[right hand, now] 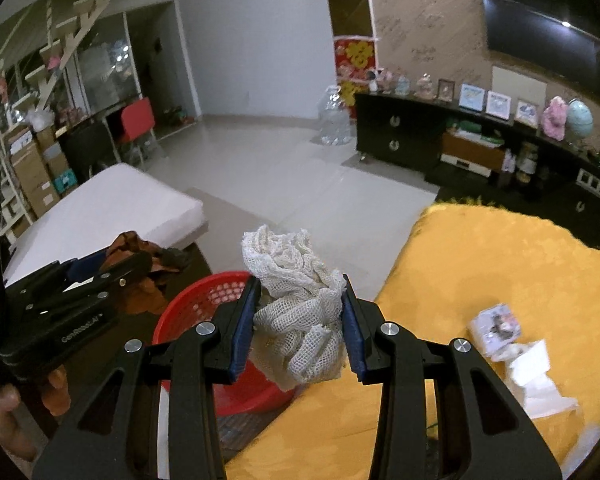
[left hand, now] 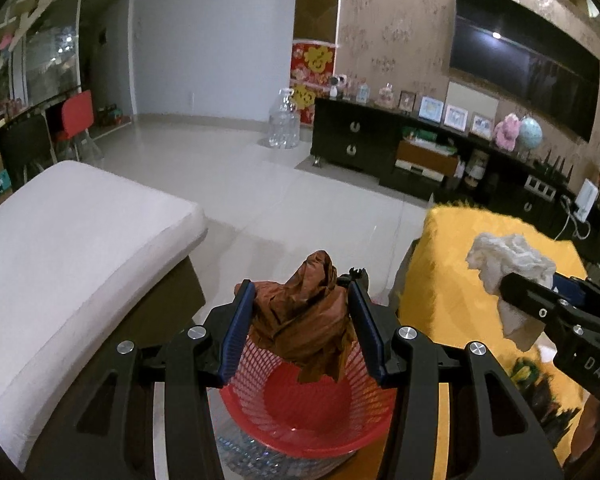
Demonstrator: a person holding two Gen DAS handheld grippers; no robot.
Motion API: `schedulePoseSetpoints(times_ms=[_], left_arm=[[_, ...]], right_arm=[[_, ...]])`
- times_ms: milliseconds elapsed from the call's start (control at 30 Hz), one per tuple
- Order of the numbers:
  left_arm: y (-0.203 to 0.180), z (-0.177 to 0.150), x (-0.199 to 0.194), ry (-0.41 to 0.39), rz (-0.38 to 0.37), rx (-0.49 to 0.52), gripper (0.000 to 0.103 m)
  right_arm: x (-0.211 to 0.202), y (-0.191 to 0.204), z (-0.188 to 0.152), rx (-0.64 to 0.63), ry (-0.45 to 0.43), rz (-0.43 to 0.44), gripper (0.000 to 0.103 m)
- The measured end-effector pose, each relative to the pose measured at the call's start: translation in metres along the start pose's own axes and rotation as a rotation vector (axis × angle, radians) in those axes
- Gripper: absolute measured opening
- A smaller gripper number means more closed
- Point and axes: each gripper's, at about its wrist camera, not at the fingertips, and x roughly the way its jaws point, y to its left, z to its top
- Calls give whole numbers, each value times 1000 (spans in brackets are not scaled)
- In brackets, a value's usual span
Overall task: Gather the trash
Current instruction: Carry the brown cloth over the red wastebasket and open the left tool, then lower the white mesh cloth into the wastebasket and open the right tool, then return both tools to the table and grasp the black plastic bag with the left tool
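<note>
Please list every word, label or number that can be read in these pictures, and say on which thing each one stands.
"DAS": white letters on the right gripper body, cut off at the picture's edge.
"GenRobot.AI", partly blurred: on the left gripper body.
Red wall poster: yellow ornamental character, not readable.
Small packet on the yellow cover: print too blurred.

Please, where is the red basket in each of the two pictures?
Left wrist view: the red basket is at bottom centre, under the brown paper that the left gripper holds.
Right wrist view: the red basket is left of centre, low, partly behind the right gripper and its white net.
Shared landmark: the yellow cloth, right of the basket in both.
</note>
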Motion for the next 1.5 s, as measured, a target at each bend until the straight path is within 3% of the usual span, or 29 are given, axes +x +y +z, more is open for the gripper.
schedulePoseSetpoints(times_ms=[467, 633, 667, 733, 800, 1033, 1233, 1433, 1500], left_arm=[[19, -22, 43, 160, 15, -2, 47], [22, -29, 49, 199, 4, 2, 49], [23, -29, 48, 198, 4, -1, 52], [26, -27, 45, 177, 22, -7, 68], [27, -26, 40, 152, 34, -7, 69], [29, -20, 32, 126, 30, -22, 75], [24, -11, 12, 59, 14, -42, 83], [8, -4, -4, -3, -10, -14, 90], [2, -2, -8, -19, -17, 0, 90]], right_arm=[[60, 19, -21, 15, 139, 82, 38], [73, 25, -28, 13, 180, 97, 43], [74, 25, -29, 16, 182, 100, 48], [74, 23, -29, 34, 179, 108, 58], [72, 20, -29, 50, 169, 113, 67], [60, 10, -28, 59, 143, 90, 67], [35, 2, -22, 40, 76, 31, 69], [-7, -15, -13, 15, -31, -65, 76], [-21, -23, -12, 21, -63, -98, 84]])
